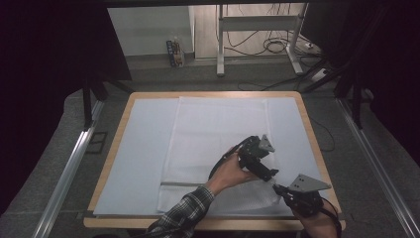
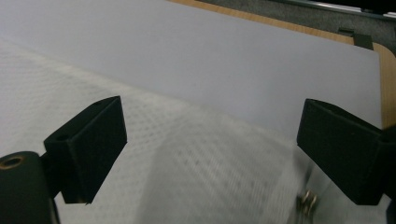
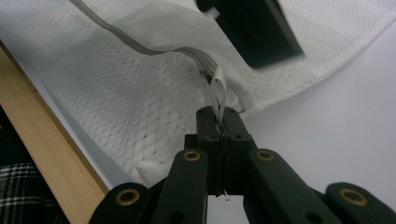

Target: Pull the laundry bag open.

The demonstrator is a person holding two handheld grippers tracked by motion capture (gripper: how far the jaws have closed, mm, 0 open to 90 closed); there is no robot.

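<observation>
Seemingly, the work in hand was pulling a zipper along a white quilted fabric cover that lay flat on a pale blue sheet spread over the wooden bench. The right gripper had its jaws pressed together on the white pull tab of the zipper slider, at the cover's near right corner. The left gripper hovered just above the cover beside that corner, its jaws standing wide apart and holding nothing.

Judging by the grey zipper line, which ran from the cover's near left side toward the slider, the slider sat at or near the right end of its run. Whether that stretch was zipped shut or lay open could not be told, so how much travel remained was unclear.

From above, the high view gave the whole layout: the cover centred on the bench, both grippers crowded at the near right corner, and a plaid sleeve reaching in. Close up, the right gripper view showed the pinched tab and the zipper teeth. The left gripper view showed the empty gap between its jaws over the quilted cloth, with a small metal piece near the lower edge.
</observation>
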